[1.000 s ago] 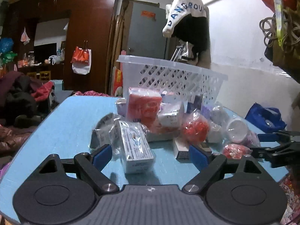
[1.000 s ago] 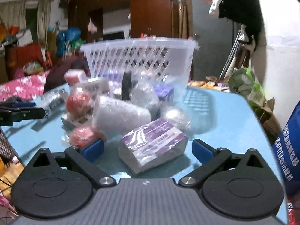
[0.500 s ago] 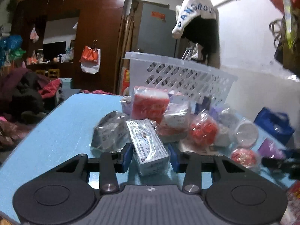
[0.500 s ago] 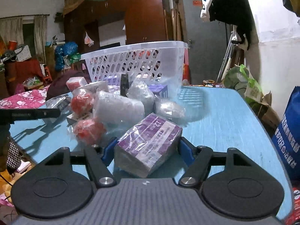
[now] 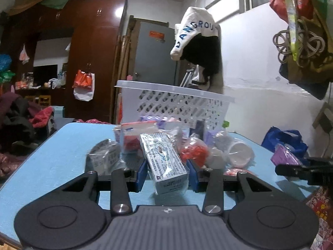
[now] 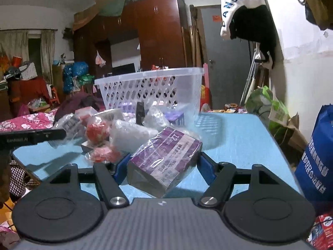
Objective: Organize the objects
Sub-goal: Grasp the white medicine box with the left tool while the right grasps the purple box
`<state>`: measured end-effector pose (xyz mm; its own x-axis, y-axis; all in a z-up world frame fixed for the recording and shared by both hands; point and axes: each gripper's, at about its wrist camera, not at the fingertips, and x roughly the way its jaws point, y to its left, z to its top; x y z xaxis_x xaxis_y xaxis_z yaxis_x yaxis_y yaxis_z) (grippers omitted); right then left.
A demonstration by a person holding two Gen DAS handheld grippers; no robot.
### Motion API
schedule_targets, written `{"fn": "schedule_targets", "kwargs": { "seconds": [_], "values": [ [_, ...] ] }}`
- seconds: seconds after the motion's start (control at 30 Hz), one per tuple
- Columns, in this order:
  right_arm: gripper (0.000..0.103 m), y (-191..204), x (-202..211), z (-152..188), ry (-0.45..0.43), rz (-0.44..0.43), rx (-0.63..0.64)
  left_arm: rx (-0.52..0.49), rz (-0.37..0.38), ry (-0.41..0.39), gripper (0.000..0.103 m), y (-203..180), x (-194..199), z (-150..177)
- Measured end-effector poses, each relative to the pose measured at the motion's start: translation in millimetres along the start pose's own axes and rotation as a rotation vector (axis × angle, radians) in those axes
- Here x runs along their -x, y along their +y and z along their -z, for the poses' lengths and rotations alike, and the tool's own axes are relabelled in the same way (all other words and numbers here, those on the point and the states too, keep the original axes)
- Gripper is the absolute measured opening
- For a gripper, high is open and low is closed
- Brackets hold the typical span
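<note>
My left gripper (image 5: 167,174) is shut on a white printed box wrapped in plastic (image 5: 164,162) and holds it lifted above the blue table (image 5: 58,162). My right gripper (image 6: 163,166) is shut on a purple box in plastic wrap (image 6: 166,158), tilted and raised off the table (image 6: 239,137). A white lattice basket (image 5: 177,104) stands at the table's far side, and shows in the right wrist view (image 6: 154,89) too. A pile of wrapped items lies in front of it.
The pile holds a red-and-white box (image 5: 133,137), a red wrapped ball (image 5: 194,152), a white cup (image 5: 239,152) and a grey bagged item (image 5: 104,154). The other gripper shows at the right edge (image 5: 301,168). A blue bag (image 6: 318,156) stands beside the table.
Both grippers closed from open onto their boxes, the left on the white box and the right on the purple box, then lifted them off the table.
</note>
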<state>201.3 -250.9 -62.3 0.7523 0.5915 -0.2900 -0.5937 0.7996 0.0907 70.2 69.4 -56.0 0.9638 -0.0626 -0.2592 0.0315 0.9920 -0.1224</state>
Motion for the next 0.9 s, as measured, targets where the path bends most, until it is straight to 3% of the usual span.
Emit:
{"fn": "schedule_targets", "kwargs": {
  "seconds": [0.9],
  "values": [
    [0.072,-0.5,-0.5,-2.6,-0.038,-0.032,-0.014,0.001,0.047,-0.010,0.045,-4.2,4.4,0.3]
  ]
}}
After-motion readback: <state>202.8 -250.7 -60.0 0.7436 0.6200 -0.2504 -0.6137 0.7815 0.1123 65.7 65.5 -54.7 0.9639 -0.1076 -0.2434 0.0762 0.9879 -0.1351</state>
